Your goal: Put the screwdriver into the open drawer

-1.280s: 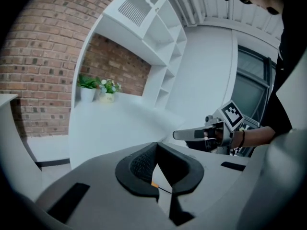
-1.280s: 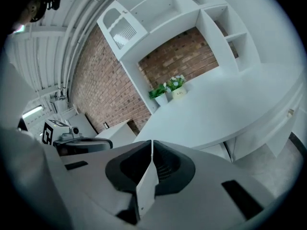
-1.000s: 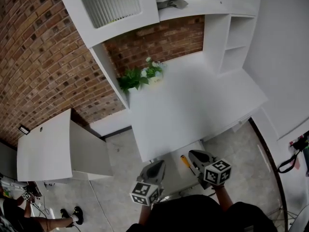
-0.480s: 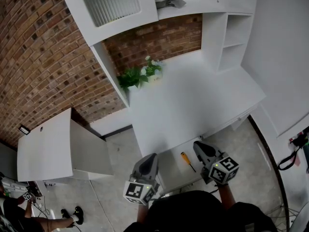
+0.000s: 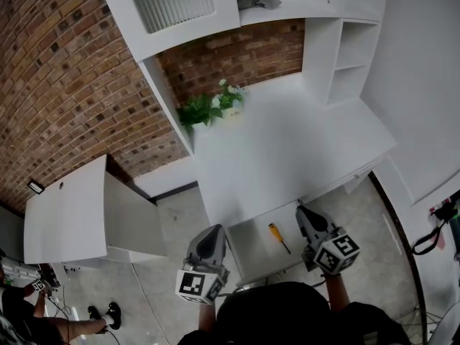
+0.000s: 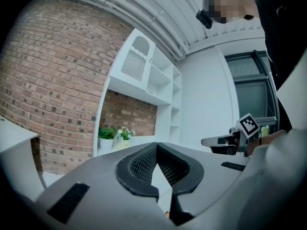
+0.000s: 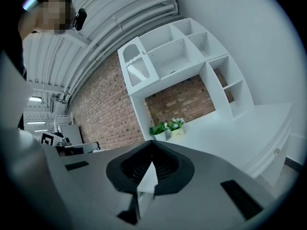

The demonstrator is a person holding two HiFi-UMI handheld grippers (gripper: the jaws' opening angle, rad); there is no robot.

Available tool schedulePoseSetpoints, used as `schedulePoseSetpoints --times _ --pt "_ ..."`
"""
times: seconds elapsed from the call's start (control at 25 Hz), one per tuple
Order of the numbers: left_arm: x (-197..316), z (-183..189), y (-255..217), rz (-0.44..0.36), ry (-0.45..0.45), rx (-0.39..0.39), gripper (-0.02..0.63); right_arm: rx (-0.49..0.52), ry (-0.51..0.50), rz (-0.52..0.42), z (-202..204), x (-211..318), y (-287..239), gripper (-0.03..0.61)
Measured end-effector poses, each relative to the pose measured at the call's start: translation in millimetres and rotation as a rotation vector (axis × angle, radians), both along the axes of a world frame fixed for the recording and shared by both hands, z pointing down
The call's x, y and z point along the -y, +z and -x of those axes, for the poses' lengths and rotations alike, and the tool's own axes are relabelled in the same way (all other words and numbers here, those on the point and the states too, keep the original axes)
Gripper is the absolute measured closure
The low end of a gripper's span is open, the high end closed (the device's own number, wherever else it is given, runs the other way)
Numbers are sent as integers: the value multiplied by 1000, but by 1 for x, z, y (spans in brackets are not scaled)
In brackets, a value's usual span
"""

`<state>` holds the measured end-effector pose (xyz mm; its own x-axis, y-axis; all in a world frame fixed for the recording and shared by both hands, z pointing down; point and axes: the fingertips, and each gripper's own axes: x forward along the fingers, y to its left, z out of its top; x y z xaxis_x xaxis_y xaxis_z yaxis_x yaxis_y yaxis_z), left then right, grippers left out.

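The left gripper (image 6: 156,146) has its jaws closed tip to tip, with only a small gap showing behind the ribbed pads and nothing held. The right gripper (image 7: 152,147) is the same: jaws closed on nothing. Both are held level in front of the person, side by side but well apart.

Between the two sets of jaws and lower down lies the open drawer (image 5: 251,246), a white tray pulled out from under the front edge of the desk (image 5: 287,149). The screwdriver (image 5: 279,237) lies flat on the drawer's floor, nearer the right jaws than the left and touching neither. Its yellow handle points away from the jaws toward the desk, and its thin dark shaft points back toward the person. Judged from how it lies, the task looks done.

The screwdriver is probably light and stiff. Its rounded handle may roll on the smooth drawer floor. The handle is likely the best place to take hold, pinched across its thickness, since the shaft looks narrow and slippery.

Beyond the jaws the desk is bare white. At its far left corner stand potted plants (image 5: 208,110). Behind them are white shelves (image 5: 345,49) and a brick wall (image 5: 65,85).
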<state>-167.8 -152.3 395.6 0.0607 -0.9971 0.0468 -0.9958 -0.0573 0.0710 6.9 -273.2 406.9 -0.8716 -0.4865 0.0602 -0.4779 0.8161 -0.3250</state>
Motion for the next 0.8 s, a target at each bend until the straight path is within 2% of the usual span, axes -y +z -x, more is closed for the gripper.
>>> schedulePoseSetpoints --times 0.16,0.8 --pt "-2 1 -5 -12 -14 4 606 -12 29 -11 -6 3 0 563" --pt "-7 0 4 45 -36 33 604 -11 86 -22 -23 4 1 563"
